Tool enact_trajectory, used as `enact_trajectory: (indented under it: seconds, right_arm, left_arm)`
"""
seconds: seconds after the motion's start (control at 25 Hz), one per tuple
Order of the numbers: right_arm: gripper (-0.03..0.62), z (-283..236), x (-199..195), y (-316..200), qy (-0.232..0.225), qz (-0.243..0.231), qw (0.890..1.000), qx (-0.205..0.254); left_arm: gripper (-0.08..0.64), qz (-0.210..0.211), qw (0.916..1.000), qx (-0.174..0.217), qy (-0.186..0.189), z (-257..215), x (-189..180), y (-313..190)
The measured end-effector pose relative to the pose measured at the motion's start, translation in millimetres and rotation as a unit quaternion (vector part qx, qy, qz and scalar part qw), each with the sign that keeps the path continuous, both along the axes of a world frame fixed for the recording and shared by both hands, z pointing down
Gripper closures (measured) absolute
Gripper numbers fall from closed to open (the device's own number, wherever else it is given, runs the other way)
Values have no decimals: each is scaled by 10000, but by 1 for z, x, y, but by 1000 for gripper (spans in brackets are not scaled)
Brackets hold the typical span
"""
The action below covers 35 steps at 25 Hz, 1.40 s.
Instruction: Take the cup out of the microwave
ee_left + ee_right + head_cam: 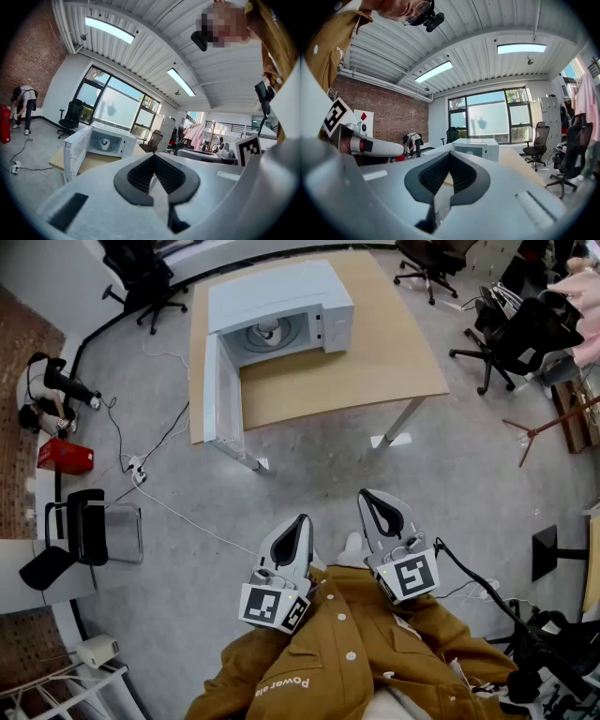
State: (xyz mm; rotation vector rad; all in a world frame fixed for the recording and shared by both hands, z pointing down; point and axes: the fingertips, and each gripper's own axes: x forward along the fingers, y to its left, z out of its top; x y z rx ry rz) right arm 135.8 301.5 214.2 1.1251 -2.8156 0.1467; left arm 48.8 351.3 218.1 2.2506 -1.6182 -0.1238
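Observation:
A white microwave (281,310) stands on a wooden table (375,362) with its door (222,395) swung wide to the left. A white cup (269,327) sits on the turntable inside. In the left gripper view the microwave (112,140) is far off, with the cup (105,144) visible in its cavity. My left gripper (302,519) and right gripper (366,495) are held close to my body, well short of the table, both shut and empty. The left gripper (153,157) and the right gripper (450,154) point nearly level toward the microwave (476,149).
Cables and a power strip (137,470) lie on the grey floor left of the table. A black chair (84,526) and a red box (64,457) stand at the left, where a person (47,390) bends over. Office chairs (511,338) stand at the right.

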Motion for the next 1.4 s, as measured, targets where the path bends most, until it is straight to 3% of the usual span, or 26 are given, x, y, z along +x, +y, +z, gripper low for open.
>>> enact_trajectory:
  seconds: [0.36, 0.52, 0.6, 0.64, 0.8, 0.96, 1.4]
  right_arm:
    - [589, 5, 11, -2, 8, -76, 10000, -43]
    - [586, 1, 8, -1, -420, -384, 9982, -209]
    - [510, -3, 11, 0, -605, -436, 9970, -212]
    - [509, -5, 14, 0, -614, -422, 9971, -172]
    - [517, -3, 29, -11, -704, -346, 9966, -270]
    - [586, 1, 48, -17, -780, -277, 9963, -240]
    - [586, 13, 44, -55, -705, -469, 9959, -306]
  left_arm:
    - [561, -21, 10000, -45, -19, 4, 13, 0]
    - [561, -86, 9999, -93, -29, 6, 16, 0]
    - [561, -138, 9998, -106, -33, 6, 18, 0]
    - [561, -161, 9998, -110, -32, 6, 19, 0]
    - [561, -255, 9995, -168, -40, 6, 24, -4]
    - [561, -385, 9990, -159, -130, 9, 33, -6]
    - [561, -571, 9981, -238, 5, 25, 28, -44]
